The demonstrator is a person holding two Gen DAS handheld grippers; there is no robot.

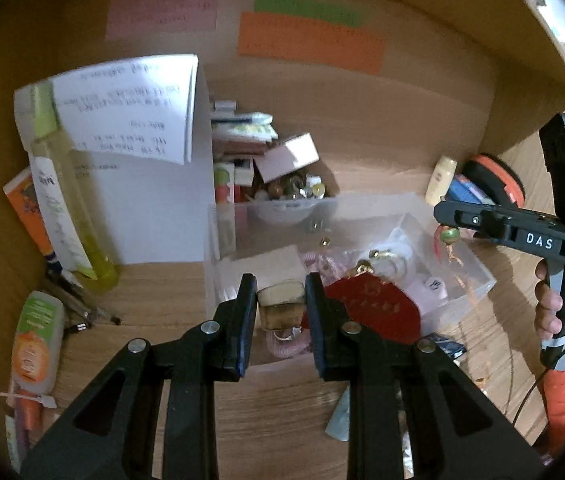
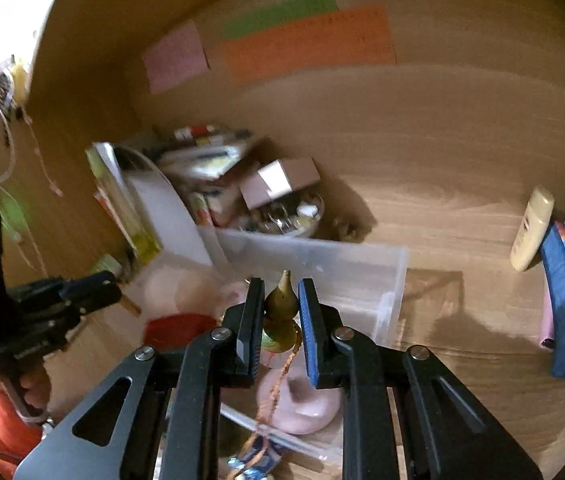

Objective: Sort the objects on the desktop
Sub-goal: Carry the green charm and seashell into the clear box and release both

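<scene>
upright, right tongs (image 2: 280, 316) clamp gourd charm (image 2: 280, 312), tip forward; left tongs (image 1: 281, 312) seemingly hold small bottle (image 1: 281, 306).

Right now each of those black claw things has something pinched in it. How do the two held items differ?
The left gripper holds a small clear bottle, squarish, with a pale liquid inside. The right gripper holds a gourd charm, opaque, bronze-gold, double-bulbed, tapering to a point. The bottle has nothing hanging from it; the gourd charm trails a reddish-brown cord below. Both are small trinkets, held above the clear plastic bin.
</scene>
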